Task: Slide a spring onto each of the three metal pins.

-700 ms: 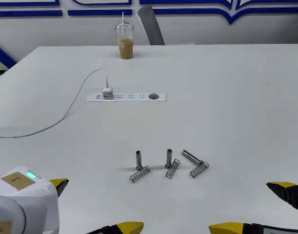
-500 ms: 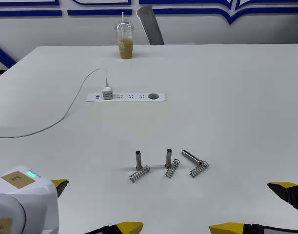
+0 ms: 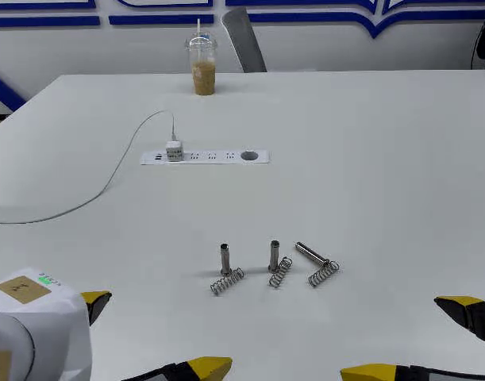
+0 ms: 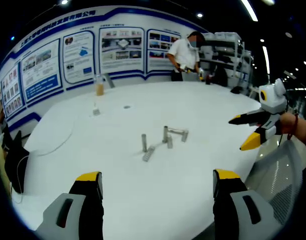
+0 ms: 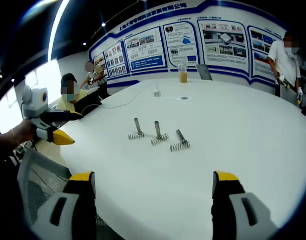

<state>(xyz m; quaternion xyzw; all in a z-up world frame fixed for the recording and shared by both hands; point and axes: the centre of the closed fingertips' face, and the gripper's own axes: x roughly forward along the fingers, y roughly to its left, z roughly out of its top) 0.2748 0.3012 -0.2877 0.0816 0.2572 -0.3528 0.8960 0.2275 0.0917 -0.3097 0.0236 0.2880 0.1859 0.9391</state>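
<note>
Two short metal pins (image 3: 225, 258) (image 3: 275, 255) stand upright on the white table (image 3: 369, 159). A third pin (image 3: 311, 254) lies on its side to their right. One spring lies loose at the foot of each: left spring (image 3: 227, 281), middle spring (image 3: 280, 272), right spring (image 3: 324, 273). My left gripper (image 3: 151, 337) is open at the near left edge, well short of the pins. My right gripper (image 3: 417, 341) is open at the near right. The pins (image 4: 166, 134) (image 5: 156, 129) sit ahead of both grippers' yellow-tipped jaws, with nothing between them.
A white power strip (image 3: 205, 157) with a plugged charger (image 3: 175, 151) and a trailing cable (image 3: 107, 186) lies beyond the pins. An iced drink cup (image 3: 202, 67) stands at the far edge by a chair (image 3: 244, 40). People (image 5: 70, 92) (image 4: 184, 52) are beyond the table.
The left gripper's body has sunk slightly lower and nearer to me. The pins, the springs and the right gripper have stayed where they were.
</note>
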